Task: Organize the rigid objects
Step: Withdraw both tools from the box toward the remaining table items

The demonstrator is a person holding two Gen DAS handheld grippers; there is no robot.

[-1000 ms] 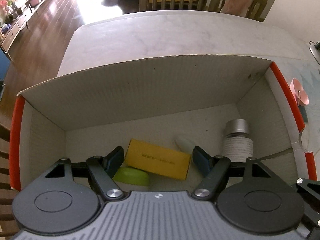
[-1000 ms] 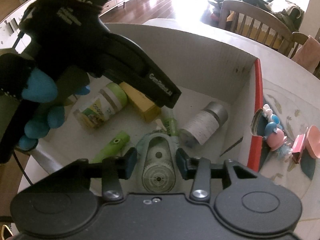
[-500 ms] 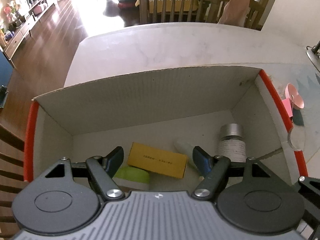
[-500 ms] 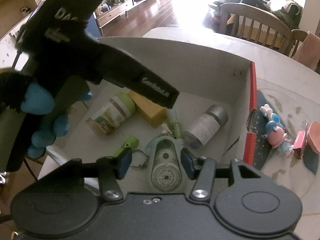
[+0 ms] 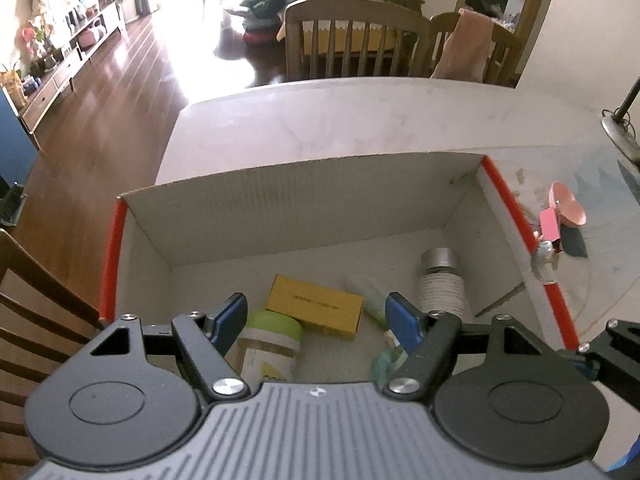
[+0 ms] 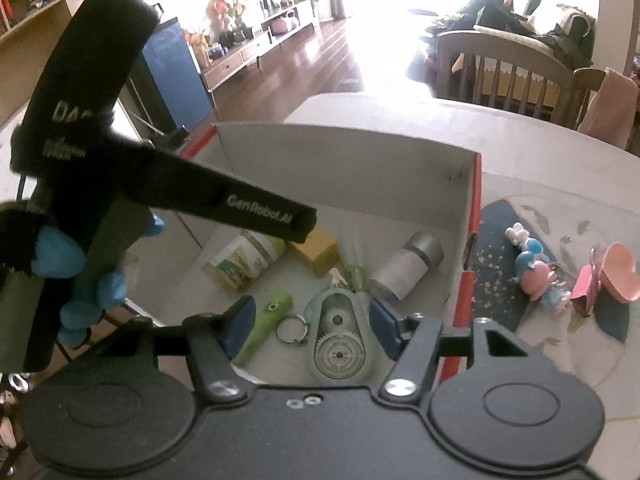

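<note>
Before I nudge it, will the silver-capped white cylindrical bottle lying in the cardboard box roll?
Probably. The silver-capped white cylindrical bottle lies on its side on the flat floor of the cardboard box, so a sideways push would likely roll it. It looks rigid, and its smooth round body might slip between the fingers unless gripped across the middle.

A red-edged cardboard box (image 6: pixel 474 216) stands open on the table (image 5: pixel 320 120). On its floor lie a green-lidded jar (image 6: pixel 244 258) on its side, a yellow carton (image 6: pixel 316 252), a silver-capped white bottle (image 6: pixel 408 270), a green tube (image 6: pixel 354 270), a green whistle (image 6: pixel 266 322), a key ring (image 6: pixel 294 330) and a pale-green correction-tape dispenser (image 6: pixel 340 344).
</note>
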